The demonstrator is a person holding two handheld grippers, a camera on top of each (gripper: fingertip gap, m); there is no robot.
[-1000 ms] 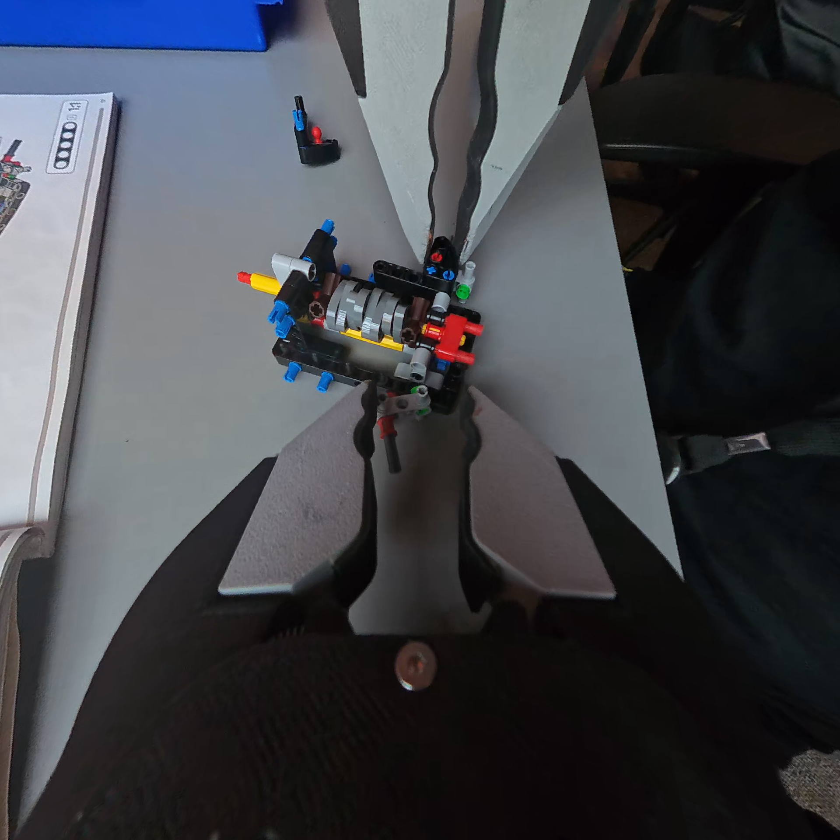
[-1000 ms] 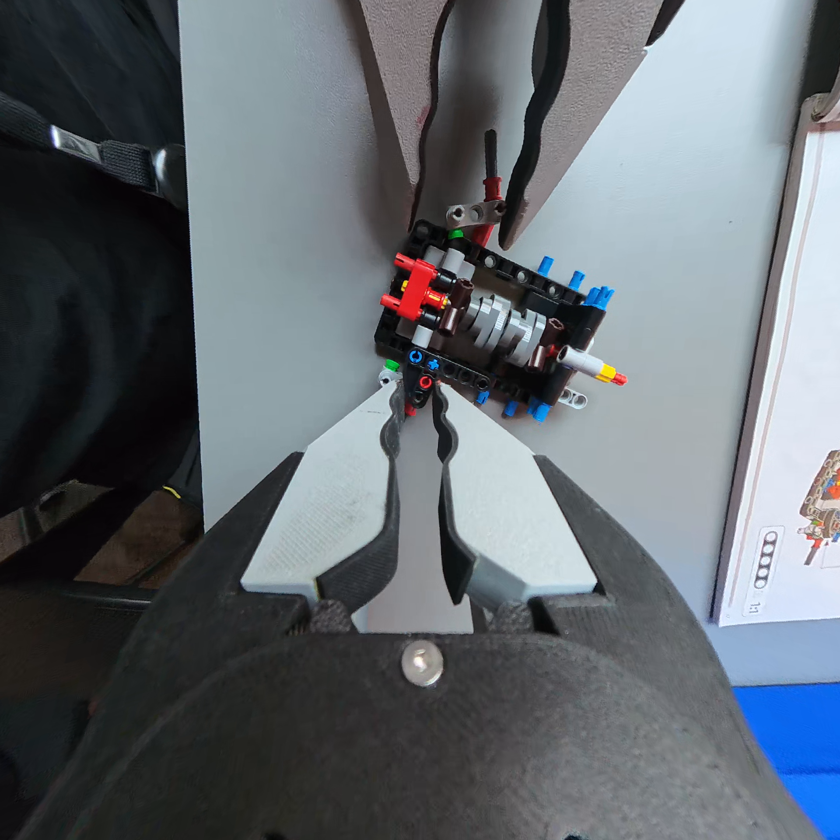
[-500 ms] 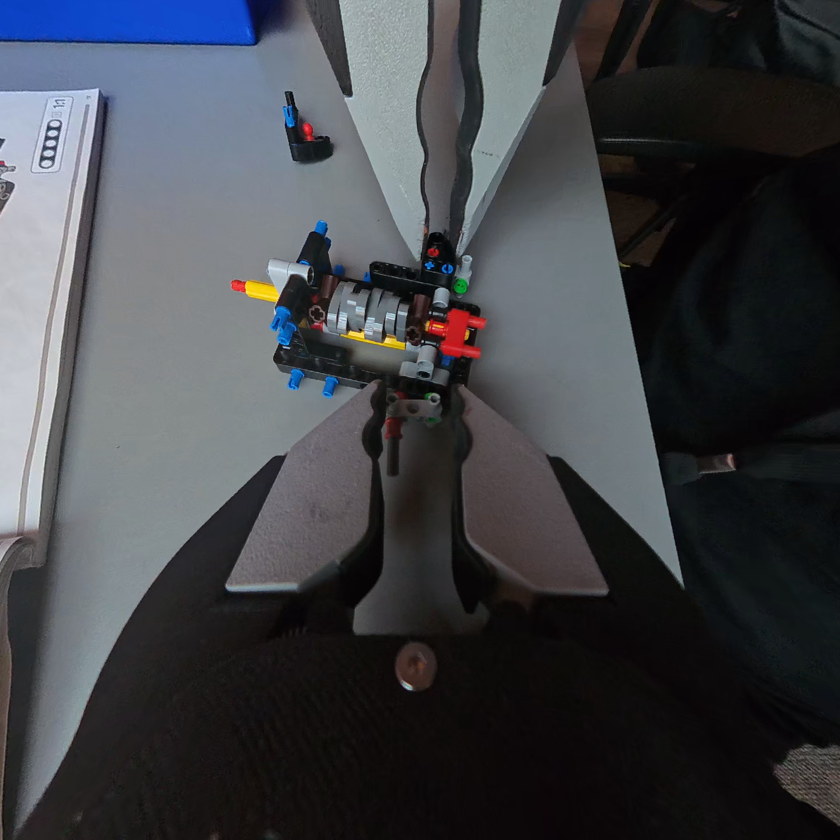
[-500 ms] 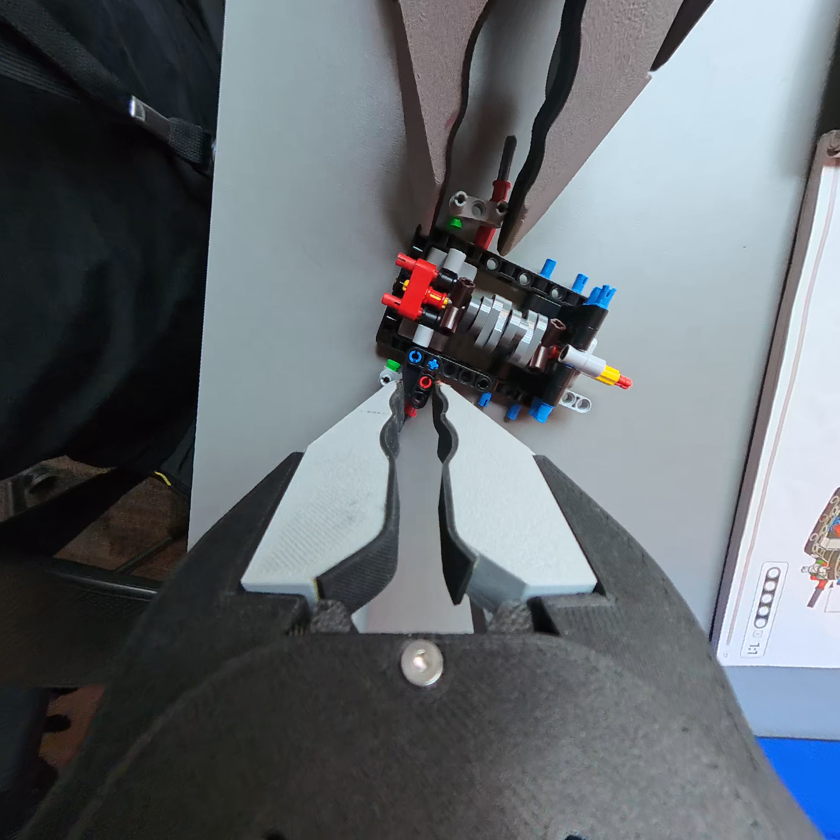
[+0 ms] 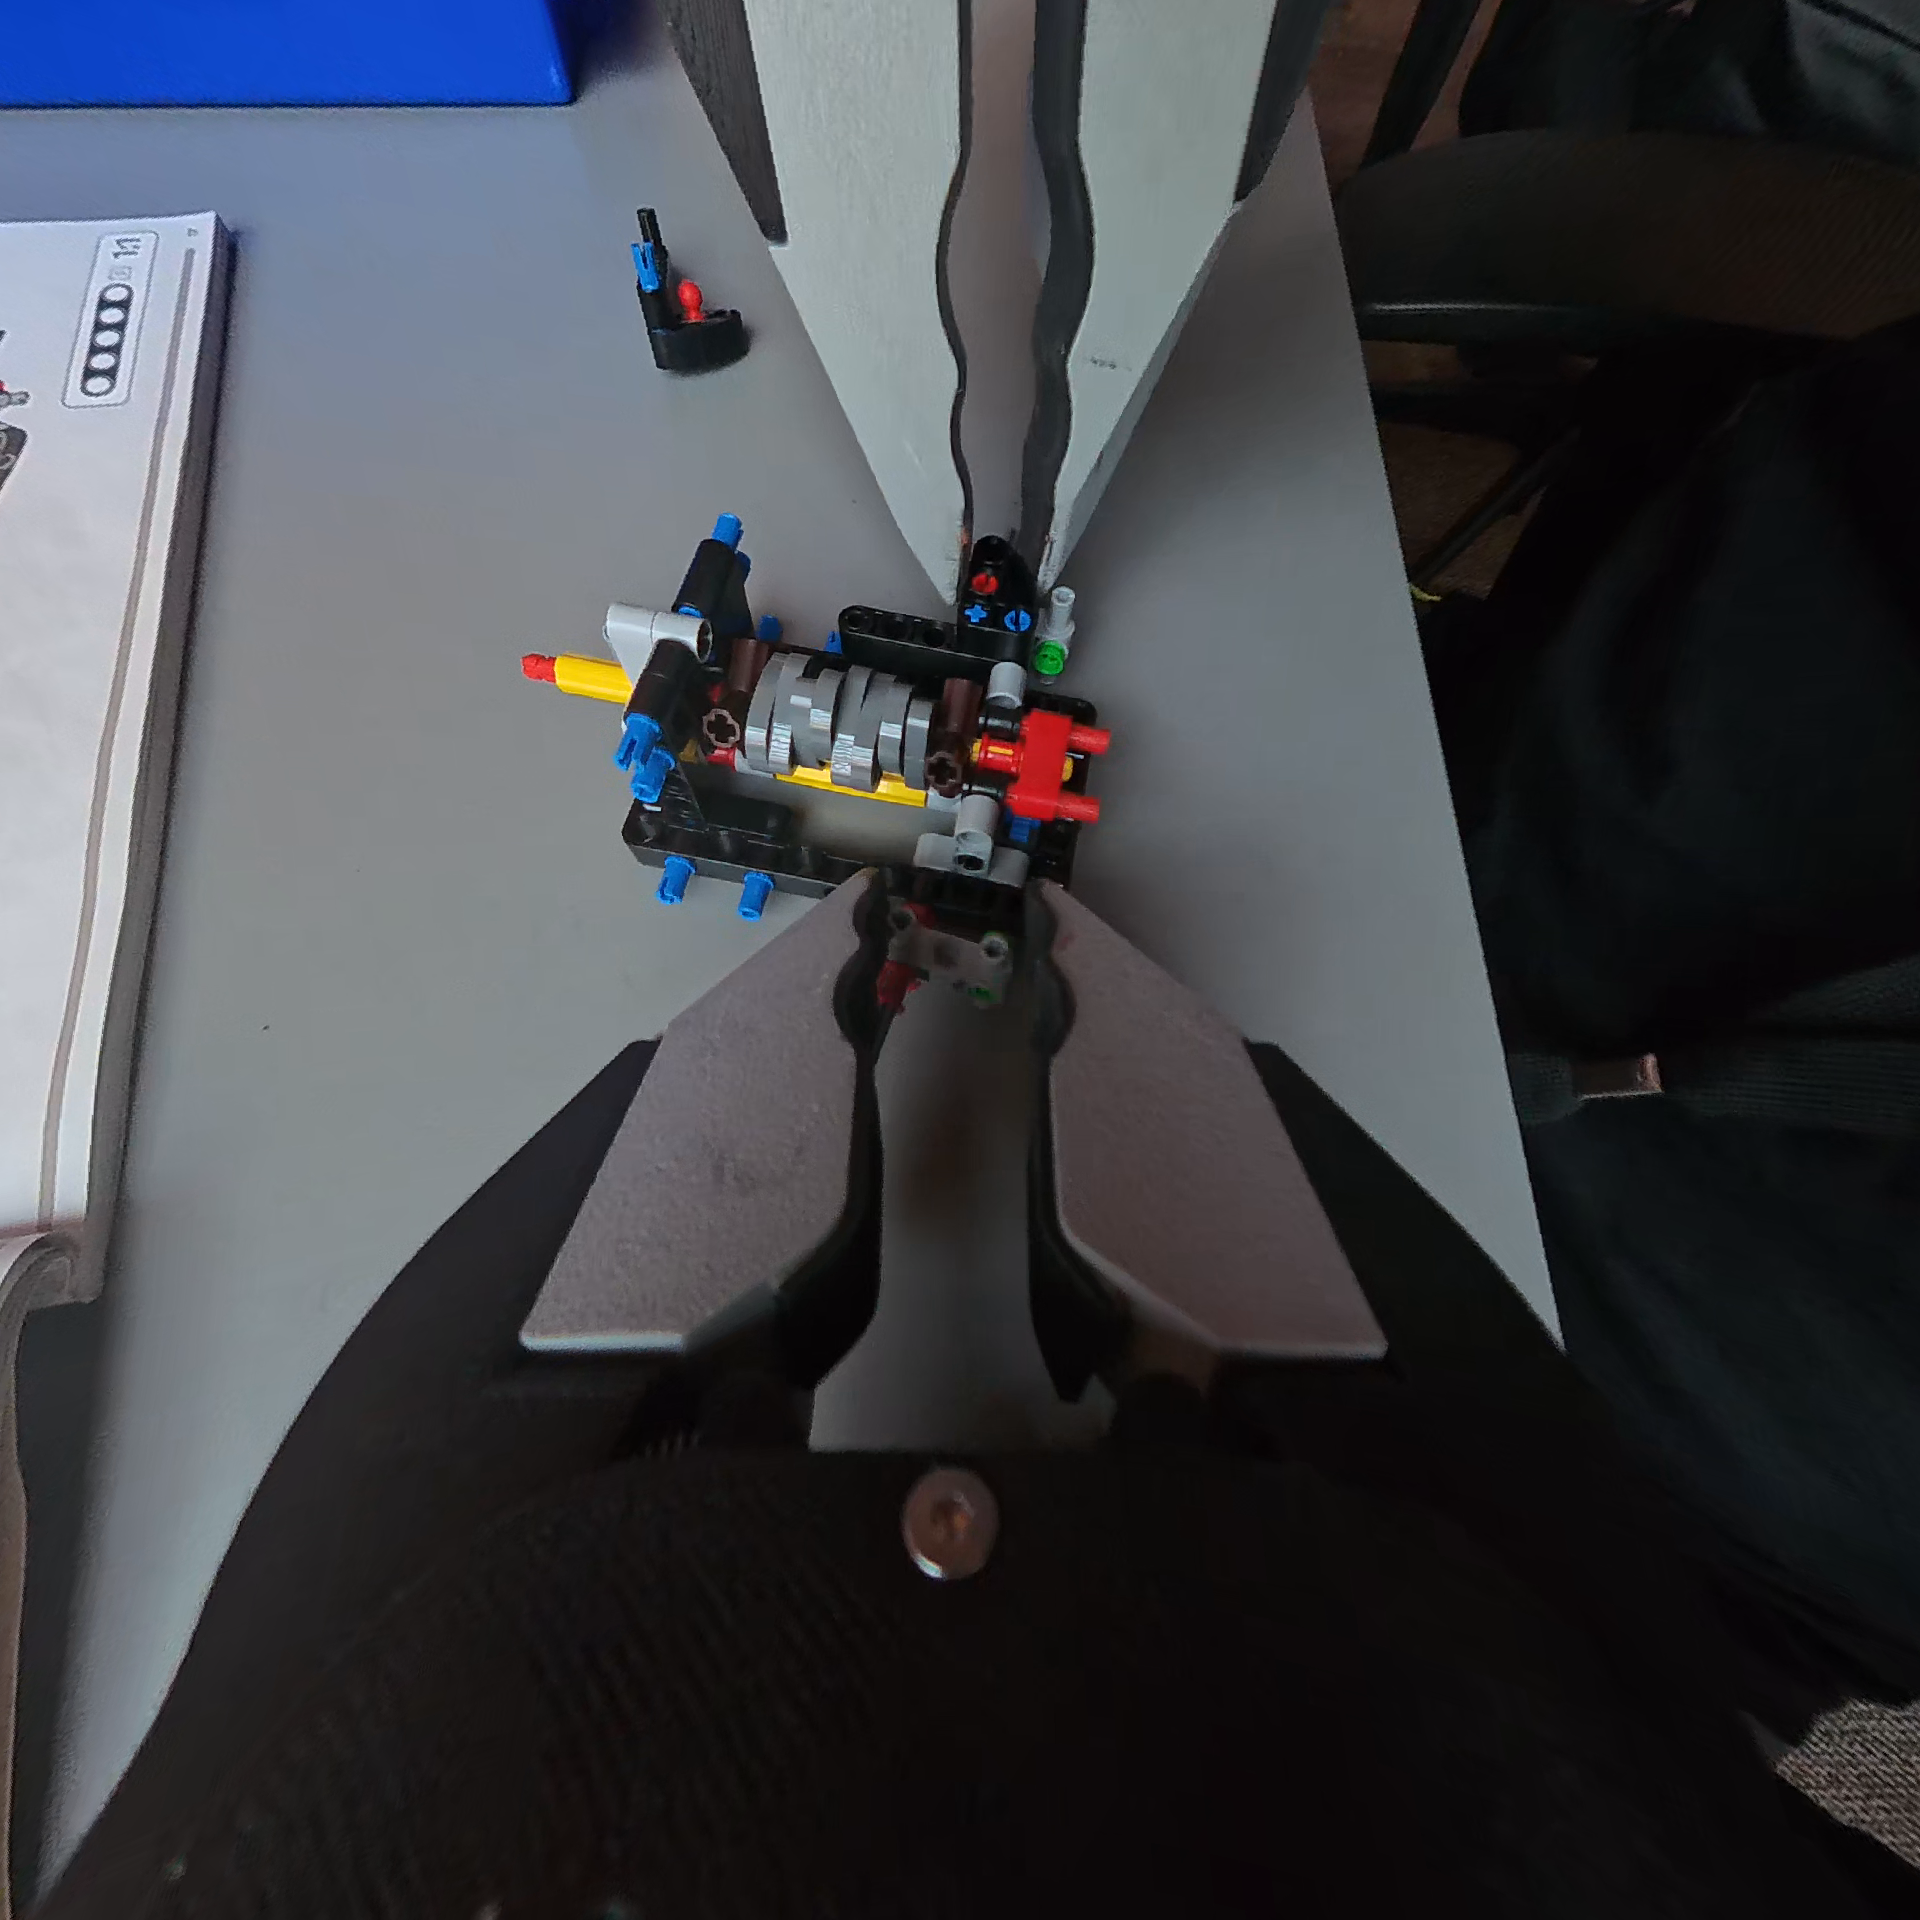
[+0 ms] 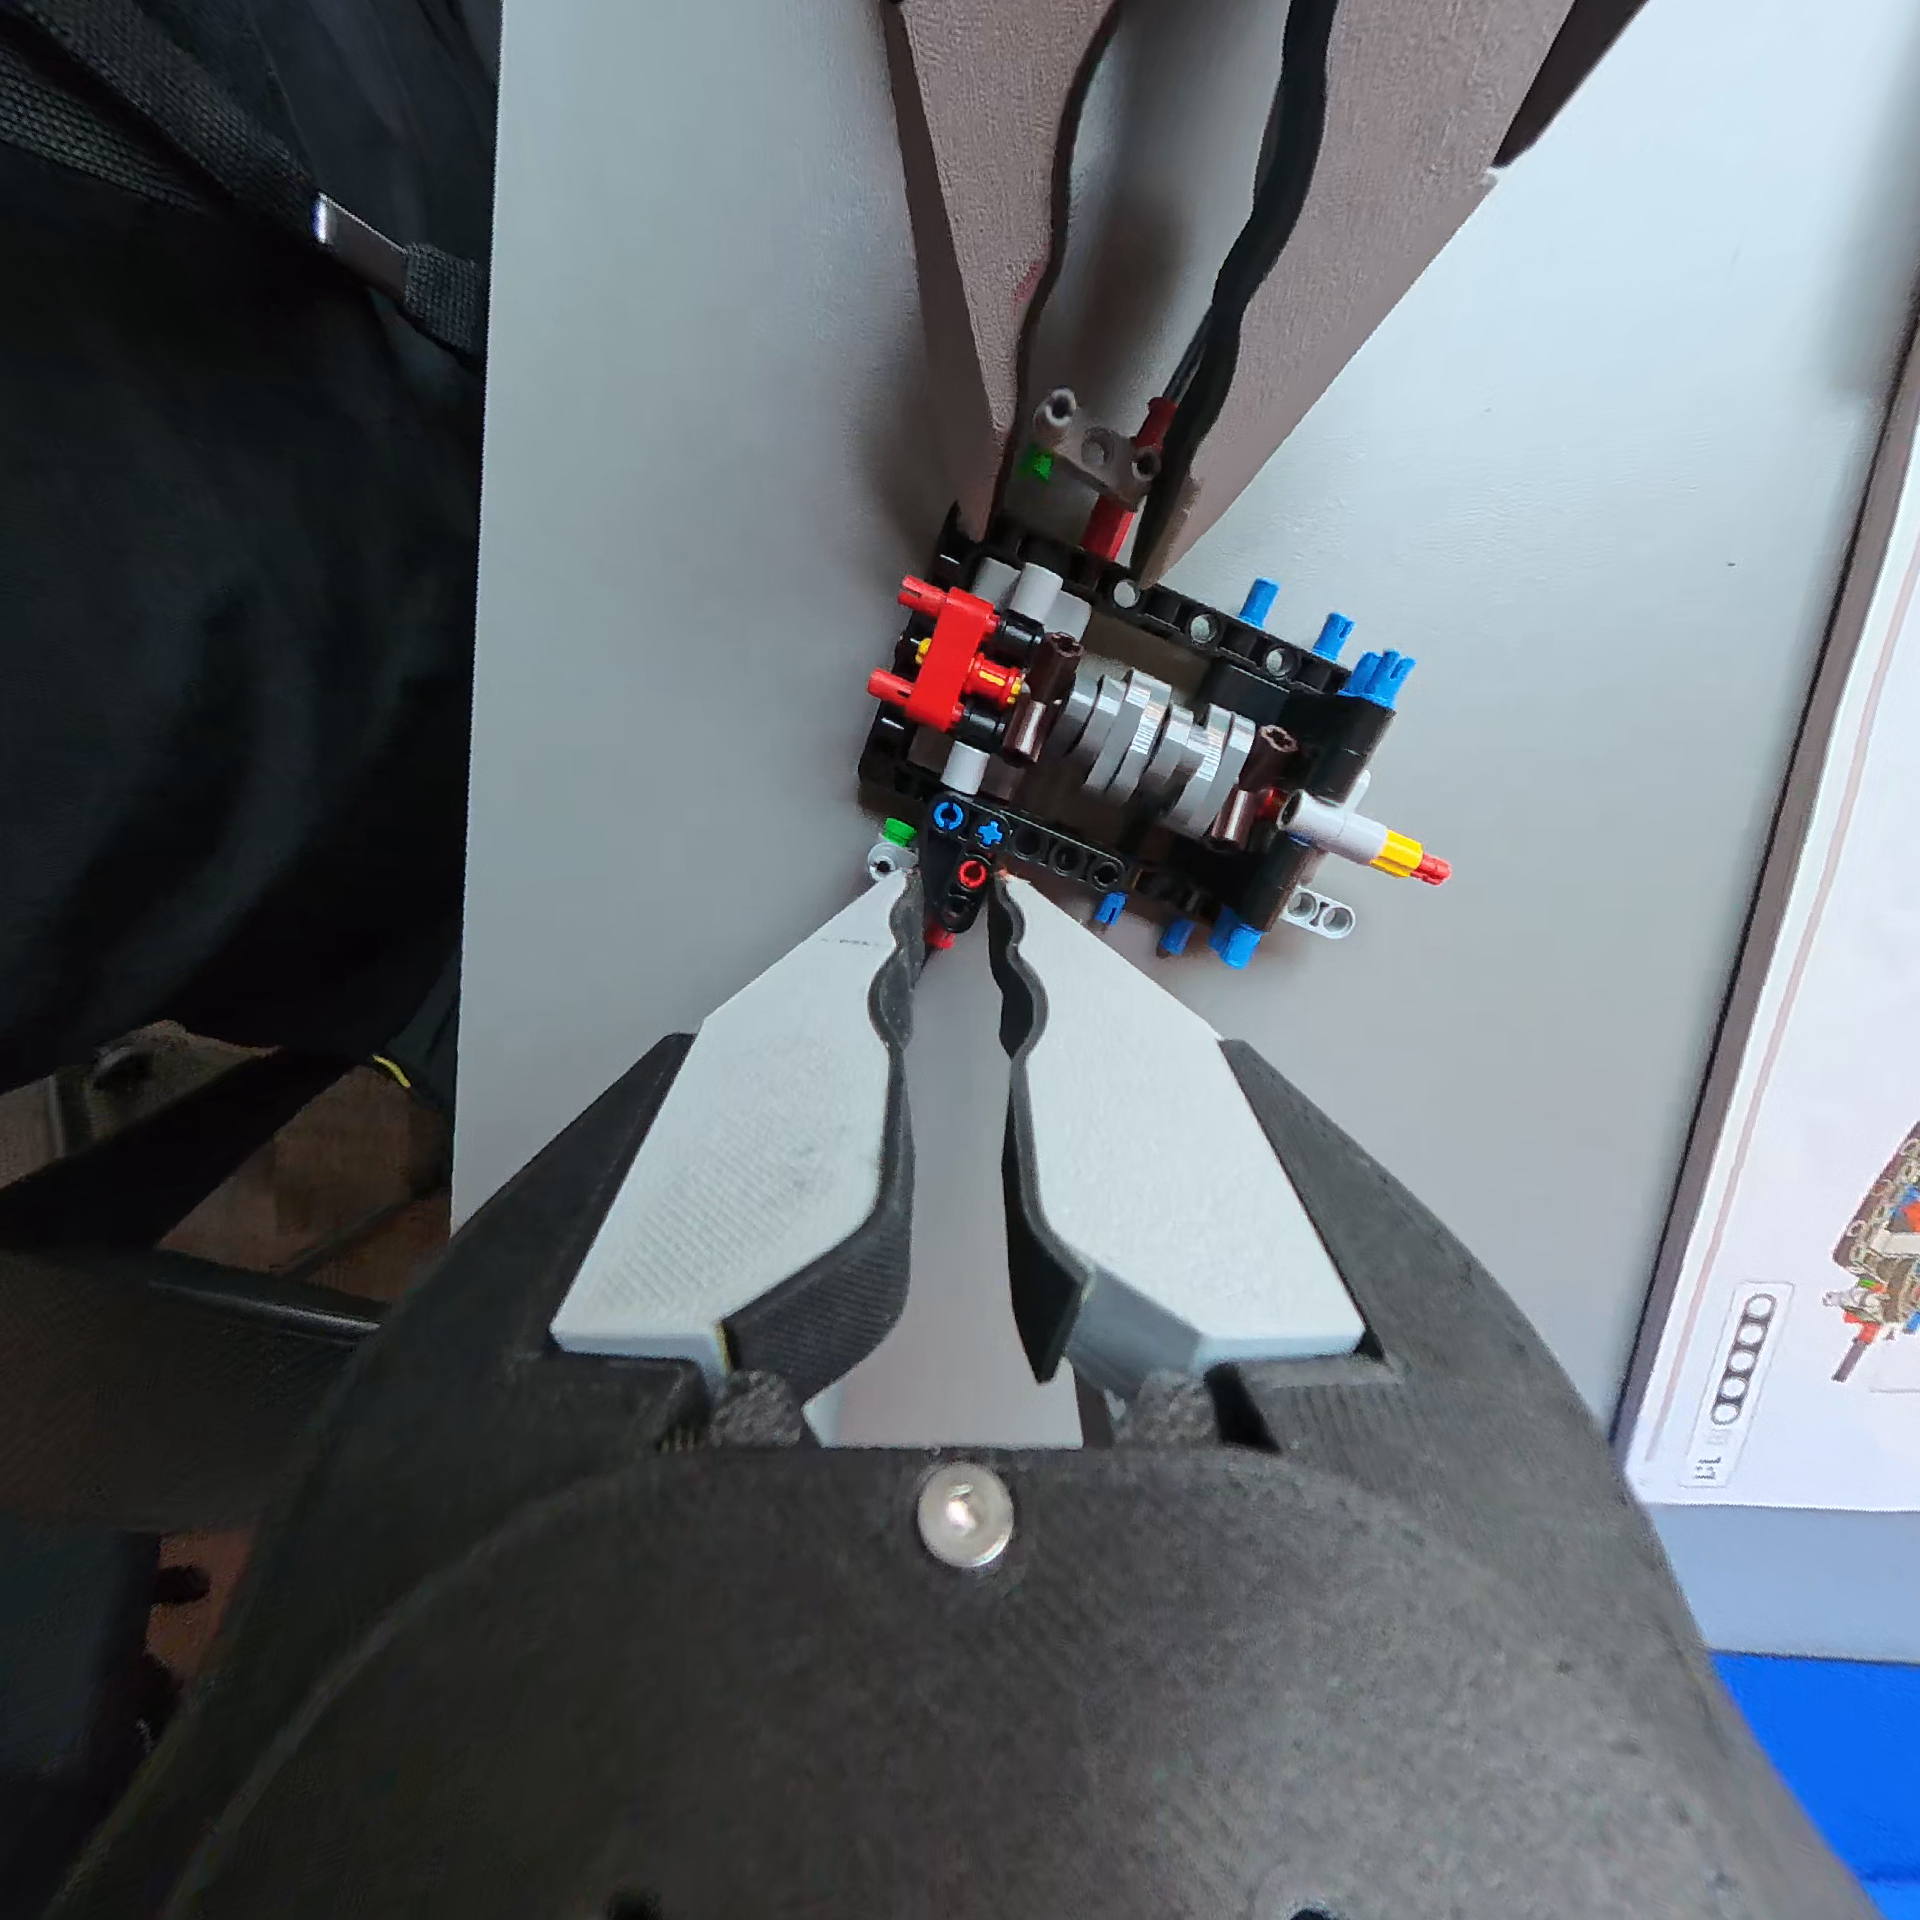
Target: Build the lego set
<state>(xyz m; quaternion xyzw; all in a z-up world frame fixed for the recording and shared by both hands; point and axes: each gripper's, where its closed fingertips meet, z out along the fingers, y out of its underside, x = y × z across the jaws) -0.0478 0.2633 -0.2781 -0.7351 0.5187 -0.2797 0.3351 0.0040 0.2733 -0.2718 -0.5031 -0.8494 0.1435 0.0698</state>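
Observation:
A Lego assembly [image 5: 852, 738] with a black frame, grey gears, a red block and blue pins lies on the grey table [image 5: 364, 623]. My left gripper [image 5: 951, 925] is at its near edge, narrowly shut on a small grey connector with a red axle [image 5: 956, 956]. My right gripper [image 5: 1000, 582] comes in from the far side, shut on a small black beam with a red pin [image 5: 992, 592] at the assembly's corner. In the right wrist view the assembly [image 6: 1132, 738] lies between my right gripper [image 6: 954, 899], holding the black beam [image 6: 961, 883], and my left gripper [image 6: 1081, 540], holding the grey connector [image 6: 1091, 452].
A loose black piece with blue and red pins [image 5: 686, 312] lies beyond the assembly. An open instruction booklet [image 5: 94, 675] lies at the left, also in the right wrist view [image 6: 1818, 1039]. A blue bin [image 5: 281, 47] stands at the back. The table edge and a dark chair [image 5: 1610, 208] are right. One gripper's finger ends stand about 6 centimeters off the other's.
My left gripper's fingers have closed in on the grey connector and moved up against the assembly's near edge. My right gripper has stayed shut on the black beam.

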